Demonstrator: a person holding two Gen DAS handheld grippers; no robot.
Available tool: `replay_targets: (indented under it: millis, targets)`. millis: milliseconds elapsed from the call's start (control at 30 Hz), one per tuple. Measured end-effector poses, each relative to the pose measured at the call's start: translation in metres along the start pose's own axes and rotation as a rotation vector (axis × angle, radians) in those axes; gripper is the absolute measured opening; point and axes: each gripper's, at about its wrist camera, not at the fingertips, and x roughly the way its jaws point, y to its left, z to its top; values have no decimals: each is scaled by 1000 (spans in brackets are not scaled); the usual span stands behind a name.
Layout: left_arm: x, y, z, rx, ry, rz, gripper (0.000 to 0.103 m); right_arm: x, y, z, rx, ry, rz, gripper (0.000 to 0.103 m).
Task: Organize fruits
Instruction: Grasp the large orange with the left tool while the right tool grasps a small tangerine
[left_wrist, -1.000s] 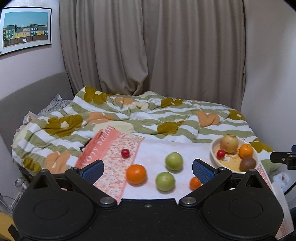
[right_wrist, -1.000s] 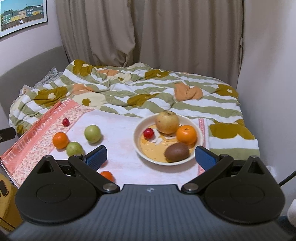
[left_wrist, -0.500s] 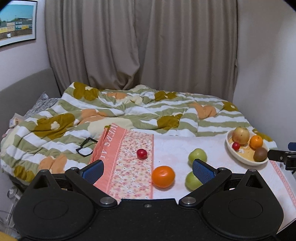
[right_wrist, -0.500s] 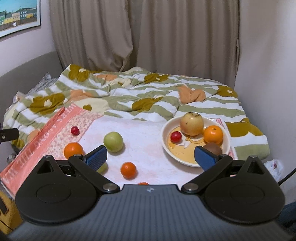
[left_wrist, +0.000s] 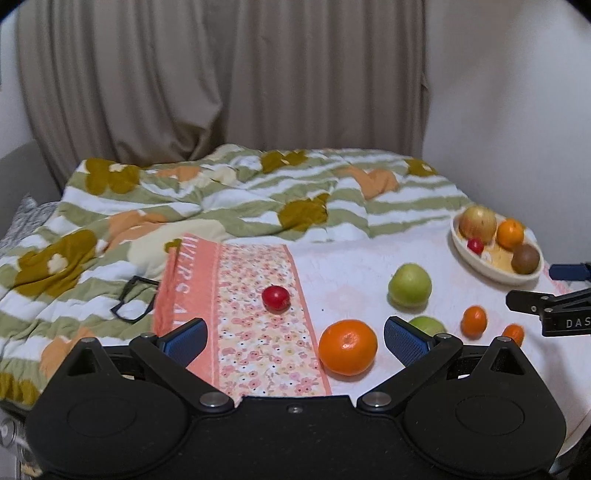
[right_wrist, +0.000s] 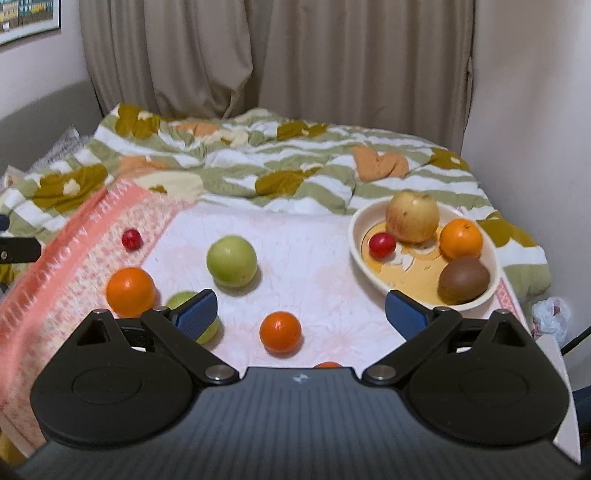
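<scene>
While both tools hang wide apart and empty over the near edge of the bed, the step in hand looks like choosing a loose fruit to carry to the bowl. The right tool (right_wrist: 300, 312) frames a small round orange tangerine (right_wrist: 280, 332) just ahead of its fingers, with a sliver of another orange fruit (right_wrist: 327, 365) at its body edge; that nearest tangerine seems the sensible pick. Lower straight over it, centre it between the pads and close gently, since round fruit on soft bedding may roll. The left tool (left_wrist: 295, 338) points at the large glossy orange (left_wrist: 347, 347), which lies on the white towel (left_wrist: 343, 273) near its right finger. A partly hidden pale green apple (left_wrist: 428, 325) sits behind that finger. Further on lie a whole green apple (right_wrist: 231, 261) and a small red cherry-like fruit (left_wrist: 275, 297) on the pink floral cloth (left_wrist: 255, 332). Farthest right, the cream oval bowl (right_wrist: 360, 254) already holds a yellow-red apple (right_wrist: 412, 216), an orange, a brown kiwi (right_wrist: 464, 280) and a red fruit, so place new fruit in its open front-left part.
</scene>
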Motion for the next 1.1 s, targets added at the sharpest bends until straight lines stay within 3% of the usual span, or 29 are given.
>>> replay_targets:
  millis: [333, 433, 533, 667, 767, 833, 1100]
  targets:
    - [67, -19, -13, 97, 91, -65, 102, 50, 4, -12, -57, 88, 27, 103]
    - [83, -26, -15, 106, 117, -96, 101, 63, 4, -14, -73, 127, 54, 99]
    - [97, -33, -17, 121, 143, -99, 93, 71, 2, -15, -74, 143, 78, 97]
    - [109, -37, -17, 96, 183, -107, 76, 80, 0, -14, -88, 167, 99, 87]
    - [115, -38, -17, 91, 194, -111, 75, 85, 0, -13, -100, 184, 114, 83]
    - [118, -39, -18, 92, 206, -114, 64, 87, 0, -14, -107, 189, 121, 82]
    - [119, -38, -18, 90, 210, -115, 64, 93, 3, -14, -129, 207, 147, 74]
